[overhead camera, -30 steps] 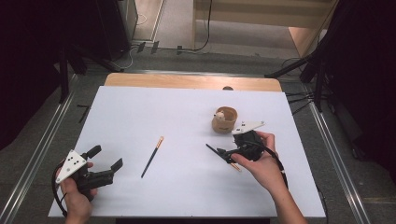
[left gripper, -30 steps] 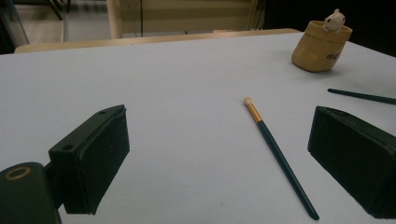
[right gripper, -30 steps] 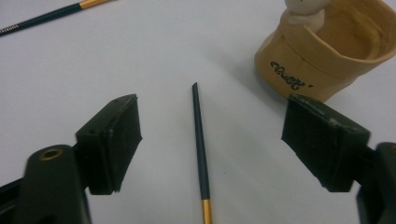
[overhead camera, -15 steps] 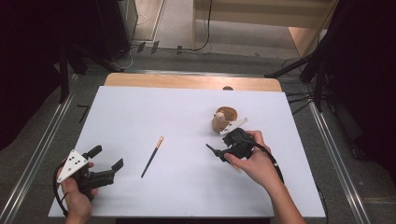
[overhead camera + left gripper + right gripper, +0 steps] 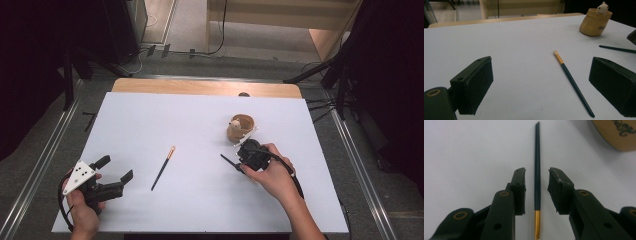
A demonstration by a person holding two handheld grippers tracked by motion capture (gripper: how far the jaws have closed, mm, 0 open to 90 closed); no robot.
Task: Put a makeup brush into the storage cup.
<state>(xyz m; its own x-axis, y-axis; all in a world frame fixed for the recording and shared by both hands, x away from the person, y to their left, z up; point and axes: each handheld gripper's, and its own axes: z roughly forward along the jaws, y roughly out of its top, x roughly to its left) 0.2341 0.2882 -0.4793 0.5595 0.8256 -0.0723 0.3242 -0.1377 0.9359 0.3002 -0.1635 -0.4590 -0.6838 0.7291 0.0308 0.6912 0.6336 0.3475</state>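
A dark-handled brush [image 5: 537, 170] is seen lying flat on the white counter [image 5: 200, 125], straddled by the right gripper [image 5: 537, 191]: its handle runs down the gap between the two parted jaws, touched by neither, with the gold ferrule at the base of the gap. A tan cup [image 5: 240, 128] stands just beyond. The left gripper [image 5: 116, 171] is held at the counter's near left corner, jaws spread wide on nothing. A second brush [image 5: 163, 167] lies between the two grippers, well apart from both.
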